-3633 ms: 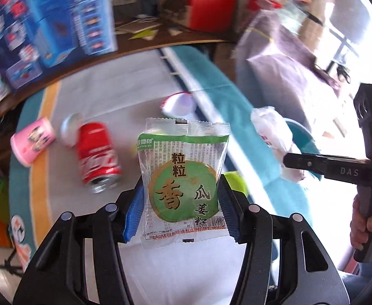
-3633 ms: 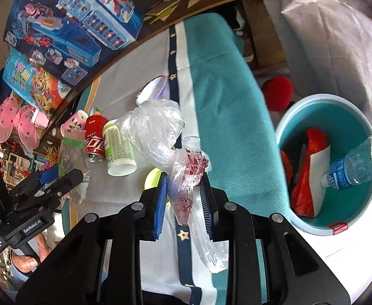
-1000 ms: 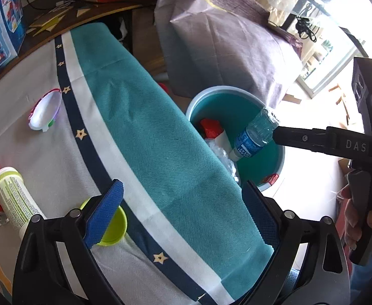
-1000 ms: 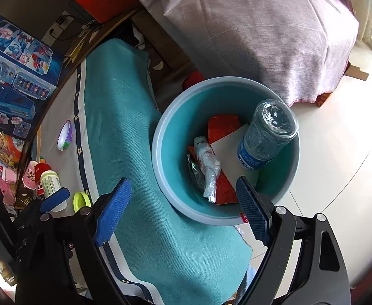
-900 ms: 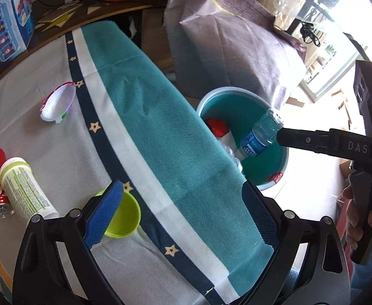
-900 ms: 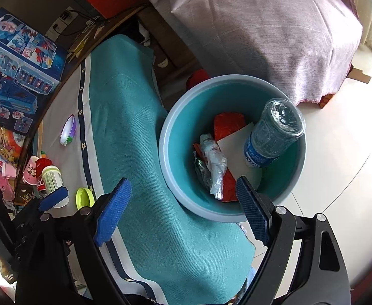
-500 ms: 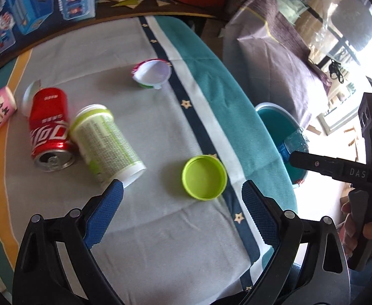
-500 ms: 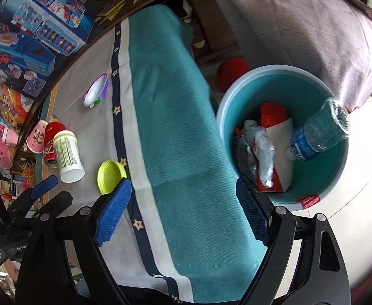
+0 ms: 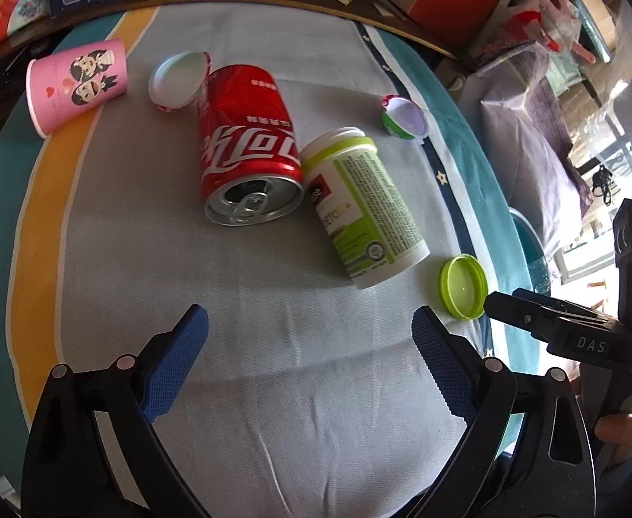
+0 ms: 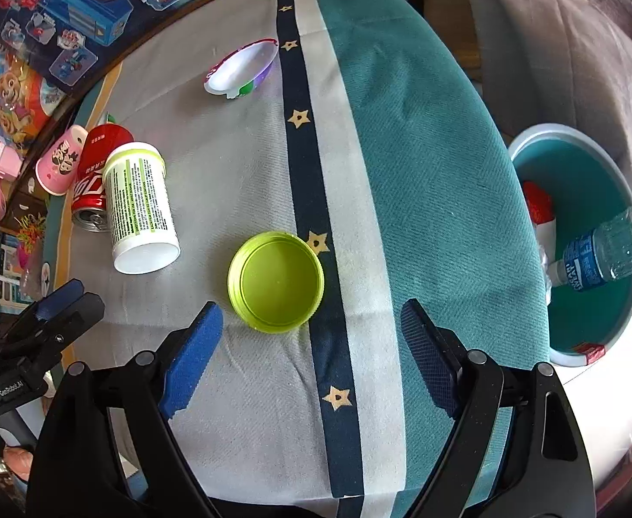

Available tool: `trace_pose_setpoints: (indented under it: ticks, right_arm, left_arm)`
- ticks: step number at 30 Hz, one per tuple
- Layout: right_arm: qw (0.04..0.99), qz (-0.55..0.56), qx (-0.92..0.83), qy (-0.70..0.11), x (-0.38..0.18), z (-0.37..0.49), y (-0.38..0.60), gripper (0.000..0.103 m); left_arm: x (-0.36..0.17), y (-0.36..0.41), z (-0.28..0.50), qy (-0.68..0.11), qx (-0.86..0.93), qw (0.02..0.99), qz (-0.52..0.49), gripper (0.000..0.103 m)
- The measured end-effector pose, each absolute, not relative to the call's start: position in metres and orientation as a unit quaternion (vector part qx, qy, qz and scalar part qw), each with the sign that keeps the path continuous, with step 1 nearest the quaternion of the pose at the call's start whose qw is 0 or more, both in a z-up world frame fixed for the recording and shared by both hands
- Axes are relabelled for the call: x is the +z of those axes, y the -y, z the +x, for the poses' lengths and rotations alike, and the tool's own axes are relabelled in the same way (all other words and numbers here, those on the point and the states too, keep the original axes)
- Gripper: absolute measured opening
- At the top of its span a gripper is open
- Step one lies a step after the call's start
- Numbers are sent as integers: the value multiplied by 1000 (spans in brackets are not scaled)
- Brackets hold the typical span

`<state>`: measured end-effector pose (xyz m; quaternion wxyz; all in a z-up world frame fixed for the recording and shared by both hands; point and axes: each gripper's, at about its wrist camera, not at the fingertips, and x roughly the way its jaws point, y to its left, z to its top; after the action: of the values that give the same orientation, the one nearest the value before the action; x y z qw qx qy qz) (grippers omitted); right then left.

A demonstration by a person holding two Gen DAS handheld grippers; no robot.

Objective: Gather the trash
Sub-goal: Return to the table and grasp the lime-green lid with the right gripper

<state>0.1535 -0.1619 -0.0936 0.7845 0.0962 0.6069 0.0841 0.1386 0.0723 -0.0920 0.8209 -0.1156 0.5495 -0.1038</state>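
Note:
My left gripper (image 9: pixel 309 336) is open and empty above the grey tablecloth, just short of a red soda can (image 9: pixel 247 142) and a white bottle with a green label (image 9: pixel 361 203), both lying on their sides and touching. My right gripper (image 10: pixel 311 332) is open and empty too, hovering just short of a lime-green lid (image 10: pixel 276 281). That lid (image 9: pixel 462 285) lies right of the bottle. A pink paper cup (image 9: pixel 76 82), a white round lid (image 9: pixel 178 80) and a small jelly cup (image 10: pixel 240 70) lie farther back. The teal bin (image 10: pixel 583 323) on the floor holds a water bottle (image 10: pixel 596 254) and wrappers.
Toy boxes (image 10: pixel 78 13) line the table's far edge. A bed with a purple cover (image 10: pixel 575 43) stands behind the bin. The table's right edge drops to the floor beside the bin. A hand (image 9: pixel 618 431) grips the right tool.
Both grippers swung from over the bin back to the table, staying open. The snack packet and plastic bag they held earlier now lie in the bin.

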Motion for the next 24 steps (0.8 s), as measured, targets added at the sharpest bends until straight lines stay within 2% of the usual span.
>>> trace_pose_setpoints:
  ticks: [9,10,12,16,17,18,22,23,24]
  right_arm:
    - [795,32,73,-601,-102,158,137,79]
    - [795,27,73,-601,-103,158,135,77]
    - [793,22,78,-604,-106,159,132,67]
    - [798,14,91,-596,-105,158,129,63]
    - [798,17,102,-593,-104,157,128,54]
    - [801,12,103,-590,-101,157,126,50]
    - [797,19,111,-593,-101,157,132,50]
    - [797,26,109,-594,-101,158,135,25]
    - [798,39,111,-591,-99,159,141,22]
  left_arm:
    - [-104,-84,143,-557,-102,812,-143,95]
    - [-104,-84,144,-558,-103,811,-144,95]
    - [-105,-84,145,-558,-103,810,-146,95]
    - [-105,-83,146,-560,-101,809,-149,95]
    - [-106,-83,146,-561,-101,808,-150,95]
    - [-106,-83,147,-561,-100,808,-150,95]
    - [-104,-78,149,-562,-100,806,-154,95]
    - [-103,-75,149,-562,-100,807,-153,95]
    - [-102,-73,150,-561,-100,808,-151,95]
